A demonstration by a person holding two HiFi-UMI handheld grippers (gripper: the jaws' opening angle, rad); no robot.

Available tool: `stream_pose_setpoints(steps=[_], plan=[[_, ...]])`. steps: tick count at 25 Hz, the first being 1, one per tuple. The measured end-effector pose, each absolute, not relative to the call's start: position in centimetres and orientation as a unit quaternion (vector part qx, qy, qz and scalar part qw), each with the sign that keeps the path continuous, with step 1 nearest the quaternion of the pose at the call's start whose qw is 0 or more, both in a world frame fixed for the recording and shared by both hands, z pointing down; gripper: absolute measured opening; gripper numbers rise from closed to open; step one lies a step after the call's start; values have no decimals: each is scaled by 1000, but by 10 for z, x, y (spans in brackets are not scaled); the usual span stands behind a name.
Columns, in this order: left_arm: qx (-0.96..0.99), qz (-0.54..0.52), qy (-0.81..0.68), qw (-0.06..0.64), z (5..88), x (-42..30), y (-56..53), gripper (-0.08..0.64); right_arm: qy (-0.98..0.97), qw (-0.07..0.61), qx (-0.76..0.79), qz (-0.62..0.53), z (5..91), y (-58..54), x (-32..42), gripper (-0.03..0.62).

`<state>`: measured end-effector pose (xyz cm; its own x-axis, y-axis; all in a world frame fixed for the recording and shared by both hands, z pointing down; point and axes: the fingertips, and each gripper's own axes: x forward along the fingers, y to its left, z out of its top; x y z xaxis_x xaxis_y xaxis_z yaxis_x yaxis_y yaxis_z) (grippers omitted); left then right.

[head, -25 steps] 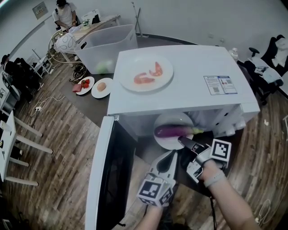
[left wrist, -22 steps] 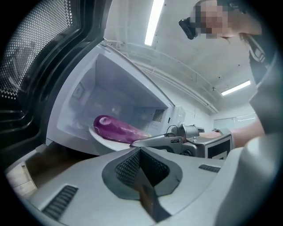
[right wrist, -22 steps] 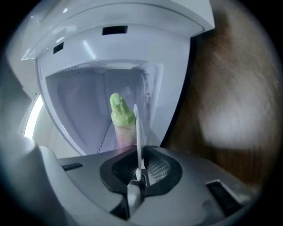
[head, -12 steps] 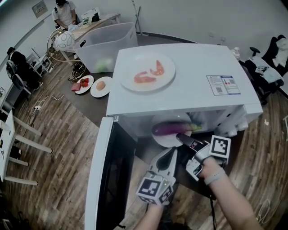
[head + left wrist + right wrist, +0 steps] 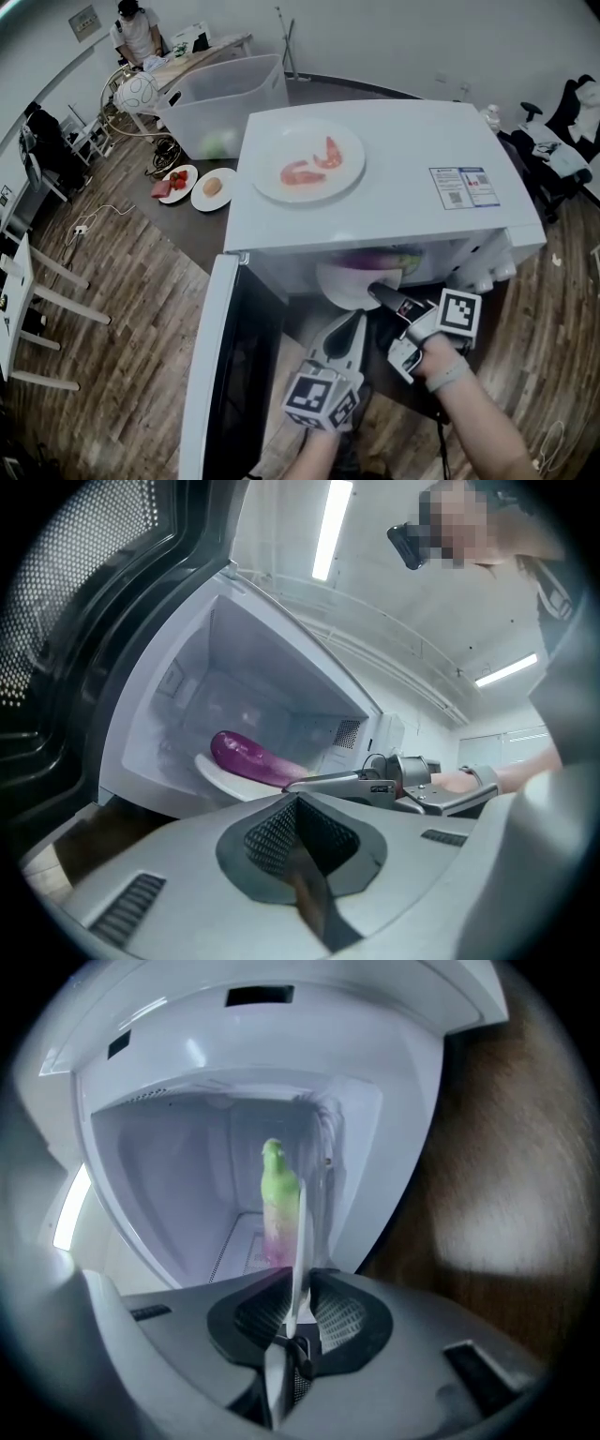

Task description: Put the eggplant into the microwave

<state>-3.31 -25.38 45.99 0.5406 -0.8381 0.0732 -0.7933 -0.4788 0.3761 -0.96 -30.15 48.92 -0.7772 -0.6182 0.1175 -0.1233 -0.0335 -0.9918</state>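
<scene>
There is one white boxy microwave (image 5: pixel 394 178), one glossy purple eggplant (image 5: pixel 246 755), four round white plates (image 5: pixel 281 143) (two at ten o'clock), two pink shrimp (image 5: pixel 300 172) and one clear plastic tub (image 5: pixel 234 94).

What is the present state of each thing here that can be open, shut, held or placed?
White microwave: door swung open.
Round white plate: inside the cavity, front rim between the jaws of the right gripper.
Purple eggplant: lying on the plate, inside the cavity.
Right gripper: jaws have just been opening; open around the plate rim.
Left gripper: shut, empty.
</scene>
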Motion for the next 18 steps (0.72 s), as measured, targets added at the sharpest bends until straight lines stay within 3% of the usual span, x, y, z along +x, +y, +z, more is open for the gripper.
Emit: stream_pose_setpoints(steps=[3, 6, 7, 16, 18], plan=[[859, -60, -472, 190, 463, -31, -253, 1, 681, 177, -273, -656, 489, -297, -9, 106], [859, -65, -472, 187, 462, -30, -257, 1, 701, 165, -266, -641, 483, -297, -9, 106], [859, -66, -473, 186, 461, -31, -259, 1, 710, 161, -263, -633, 481, -296, -10, 146], [856, -68, -478, 185, 458, -31, -264, 0, 758, 127, -268, -581, 471, -277, -6, 146], [855, -69, -480, 185, 458, -31, -266, 0, 768, 118, -271, -568, 470, -272, -7, 111]])
